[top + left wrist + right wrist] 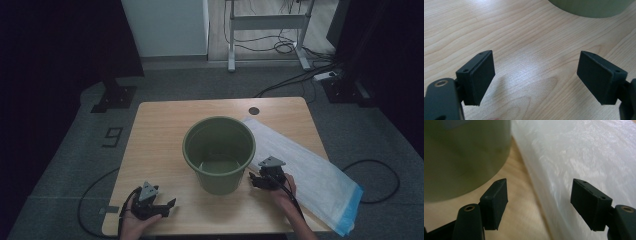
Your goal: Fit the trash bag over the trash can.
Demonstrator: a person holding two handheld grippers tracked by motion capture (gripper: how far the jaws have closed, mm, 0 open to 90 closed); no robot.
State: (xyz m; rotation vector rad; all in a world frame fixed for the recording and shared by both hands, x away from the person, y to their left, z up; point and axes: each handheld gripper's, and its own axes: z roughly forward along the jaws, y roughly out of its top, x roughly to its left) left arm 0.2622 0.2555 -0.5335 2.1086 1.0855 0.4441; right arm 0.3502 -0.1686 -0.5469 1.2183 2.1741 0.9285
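An olive-green bucket [219, 152] stands upright and empty near the middle of the wooden bench [150, 145], a little toward its near edge. Beside it, a white plastic bag [310, 170] with a blue end lies flat along the bench's right side, running from just behind the bucket to the near right corner, where the blue end hangs over the edge. The left gripper [167, 207] rests near the near left corner of the bench, held by the person's left hand [132, 222], well apart from the bucket; in the left gripper view its fingers [477, 77] stand wide apart over bare wood with nothing between them, and the bucket's base [589, 7] shows at the top edge. The right gripper [256, 181] sits just beside the bucket's lower right wall, between the bucket and the bag, held by the right hand [285, 192]. In the right gripper view its fingers [495, 202] are likewise spread and empty, the bucket's wall [464, 157] close on one side and the bag's edge [574, 157] under the other finger.
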